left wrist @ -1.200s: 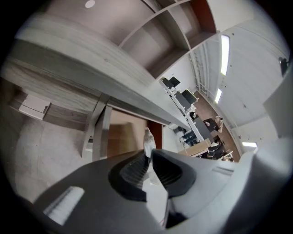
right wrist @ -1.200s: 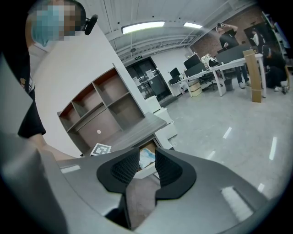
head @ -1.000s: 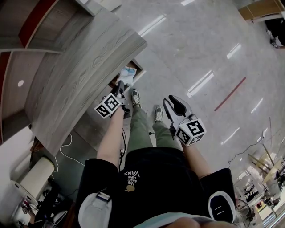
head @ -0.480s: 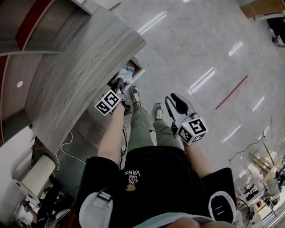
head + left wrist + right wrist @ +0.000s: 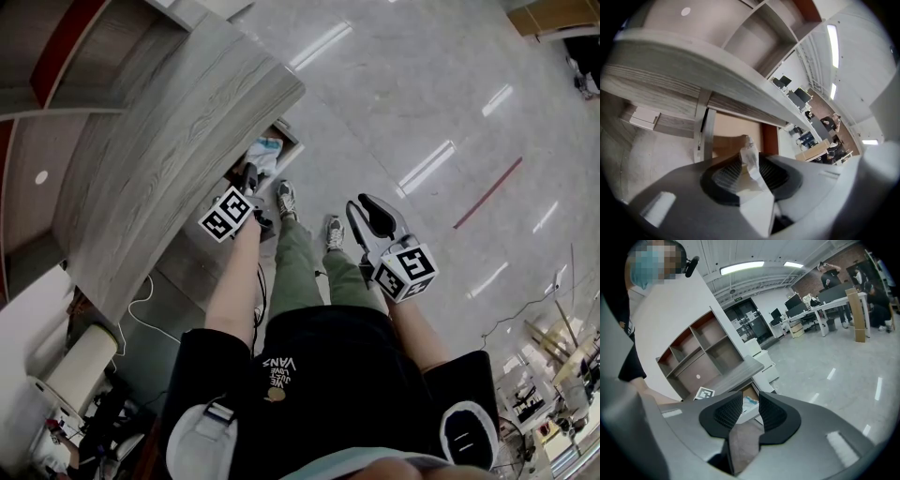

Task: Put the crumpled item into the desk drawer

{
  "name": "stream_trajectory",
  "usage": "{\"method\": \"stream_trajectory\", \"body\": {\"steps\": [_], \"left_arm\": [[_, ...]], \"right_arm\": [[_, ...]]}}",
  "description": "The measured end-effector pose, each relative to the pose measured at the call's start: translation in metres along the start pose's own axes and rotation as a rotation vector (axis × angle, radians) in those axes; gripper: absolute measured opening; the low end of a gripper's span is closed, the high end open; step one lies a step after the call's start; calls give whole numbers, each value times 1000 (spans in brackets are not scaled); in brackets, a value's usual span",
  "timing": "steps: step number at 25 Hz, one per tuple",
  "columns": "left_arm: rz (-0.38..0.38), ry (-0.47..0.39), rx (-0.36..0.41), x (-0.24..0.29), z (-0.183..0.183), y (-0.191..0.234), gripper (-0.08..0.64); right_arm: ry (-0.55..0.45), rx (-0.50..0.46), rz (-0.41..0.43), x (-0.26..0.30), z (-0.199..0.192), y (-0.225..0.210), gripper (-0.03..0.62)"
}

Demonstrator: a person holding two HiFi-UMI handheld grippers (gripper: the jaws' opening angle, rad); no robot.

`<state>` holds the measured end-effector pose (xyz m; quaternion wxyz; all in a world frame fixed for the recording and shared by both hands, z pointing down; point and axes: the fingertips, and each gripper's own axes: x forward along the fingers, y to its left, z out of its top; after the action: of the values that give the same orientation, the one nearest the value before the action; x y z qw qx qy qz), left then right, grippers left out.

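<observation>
Little change from earlier: left gripper (image 5: 251, 176) fingers still clamp crumpled item (image 5: 749, 157) over open drawer (image 5: 749, 391) under table (image 5: 169, 141) edge. Right gripper (image 5: 367, 217) fingers apart, empty, above clear floor (image 5: 422, 94).

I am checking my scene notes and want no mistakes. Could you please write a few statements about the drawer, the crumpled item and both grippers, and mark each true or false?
1. The drawer is open. True.
2. The right gripper holds the crumpled item. False: its jaws stand apart and empty; the item is between the jaws of the left gripper.
3. The left gripper is nearer the desk than the right gripper. True.
4. The crumpled item lies on top of the desk. False: it is at the open drawer, below the desk top.
</observation>
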<state>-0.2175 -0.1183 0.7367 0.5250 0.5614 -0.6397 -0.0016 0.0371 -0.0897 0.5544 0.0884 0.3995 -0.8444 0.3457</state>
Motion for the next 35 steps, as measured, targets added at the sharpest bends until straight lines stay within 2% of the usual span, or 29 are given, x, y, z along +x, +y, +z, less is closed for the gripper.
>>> {"method": "stream_trajectory", "body": {"steps": [5, 20, 35], "left_arm": [[60, -24, 32, -10, 5, 4, 118], [46, -14, 35, -31, -10, 3, 118], [27, 0, 39, -24, -13, 3, 118]], "right_arm": [[7, 0, 1, -2, 0, -1, 83], [10, 7, 14, -2, -5, 7, 83], [9, 10, 6, -3, -5, 6, 83]]}}
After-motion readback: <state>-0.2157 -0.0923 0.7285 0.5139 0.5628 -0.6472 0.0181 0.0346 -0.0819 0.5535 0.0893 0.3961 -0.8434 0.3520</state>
